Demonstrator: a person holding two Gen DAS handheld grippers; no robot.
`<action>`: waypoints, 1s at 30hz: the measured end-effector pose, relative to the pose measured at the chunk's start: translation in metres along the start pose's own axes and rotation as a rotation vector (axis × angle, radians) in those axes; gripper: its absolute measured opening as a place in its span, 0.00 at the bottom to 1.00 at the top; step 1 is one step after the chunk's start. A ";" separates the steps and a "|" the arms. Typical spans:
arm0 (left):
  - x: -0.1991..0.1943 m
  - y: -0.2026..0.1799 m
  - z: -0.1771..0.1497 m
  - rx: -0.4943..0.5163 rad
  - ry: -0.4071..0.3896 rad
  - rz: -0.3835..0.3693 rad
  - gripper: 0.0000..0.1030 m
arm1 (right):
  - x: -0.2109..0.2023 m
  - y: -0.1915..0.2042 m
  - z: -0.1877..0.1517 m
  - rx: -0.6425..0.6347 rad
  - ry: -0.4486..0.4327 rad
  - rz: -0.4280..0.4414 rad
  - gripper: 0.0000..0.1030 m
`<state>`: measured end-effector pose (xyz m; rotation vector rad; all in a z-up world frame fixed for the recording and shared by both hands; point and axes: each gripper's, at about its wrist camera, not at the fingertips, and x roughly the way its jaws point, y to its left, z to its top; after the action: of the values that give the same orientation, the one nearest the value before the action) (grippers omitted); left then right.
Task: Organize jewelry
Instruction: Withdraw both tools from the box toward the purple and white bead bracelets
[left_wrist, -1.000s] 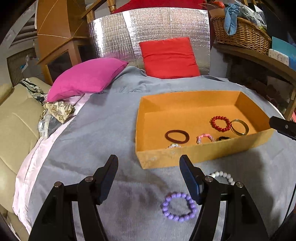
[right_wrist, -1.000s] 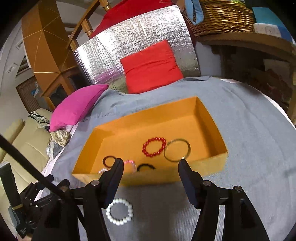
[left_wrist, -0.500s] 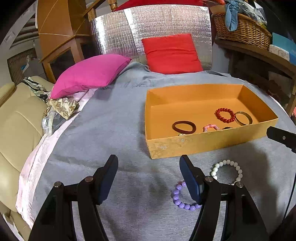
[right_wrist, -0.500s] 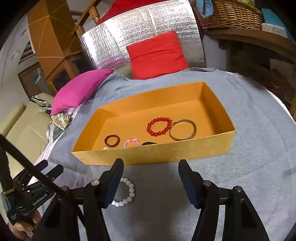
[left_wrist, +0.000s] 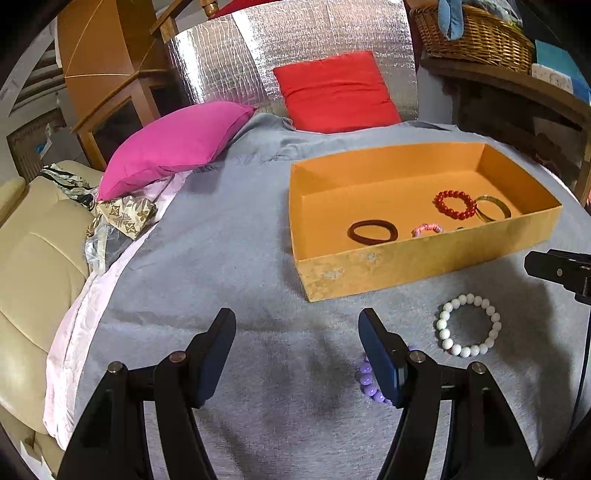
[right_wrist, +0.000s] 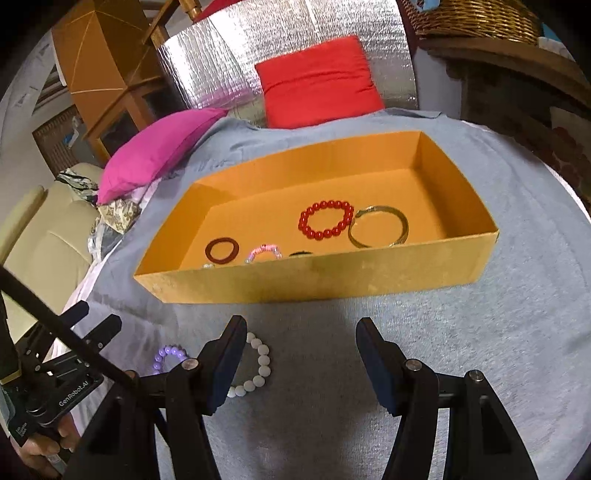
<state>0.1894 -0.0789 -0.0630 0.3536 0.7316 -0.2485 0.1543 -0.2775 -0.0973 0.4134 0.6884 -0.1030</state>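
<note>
the right wrist view looks down into the orange box (right_wrist: 325, 269) and shows all of its contents: a red bead bracelet (right_wrist: 326, 219) touching a gold bangle (right_wrist: 379, 226), a brown ring (right_wrist: 221, 250), a pink bracelet (right_wrist: 263, 252), a dark piece and a pale piece half hidden behind the near wall. the left wrist view sees the box (left_wrist: 417, 258) from a lower angle, so that wall cuts off the pink bracelet (left_wrist: 427, 229) and most of the small pieces. outside the box, on the grey cloth (left_wrist: 229, 258) in front of its near wall, lie a white bead bracelet (left_wrist: 468, 324) and a purple bead bracelet (left_wrist: 369, 382). the left claw (left_wrist: 297, 356) is spread wide and holds nothing; the purple bracelet sits mostly hidden behind its right finger, with the white one further to the right of that. the right claw (right_wrist: 301, 363) is also spread and empty; its left finger covers part of the white bracelet (right_wrist: 256, 363), and the purple one (right_wrist: 168, 358) lies left of it. beyond the box rest a magenta cushion (left_wrist: 173, 142) and a red cushion (left_wrist: 336, 92) against a silver foil panel (left_wrist: 236, 70).
</note>
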 end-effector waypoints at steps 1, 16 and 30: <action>0.000 0.000 -0.001 0.006 0.002 0.000 0.68 | 0.002 0.001 -0.001 -0.003 0.006 0.000 0.64; 0.025 0.017 -0.027 0.037 0.121 -0.028 0.68 | 0.020 0.006 -0.012 -0.049 0.084 -0.005 0.64; 0.023 0.000 -0.027 0.078 0.128 -0.039 0.68 | 0.046 0.034 -0.029 -0.153 0.143 -0.009 0.46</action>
<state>0.1898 -0.0700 -0.0975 0.4329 0.8573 -0.2935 0.1805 -0.2327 -0.1352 0.2722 0.8335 -0.0285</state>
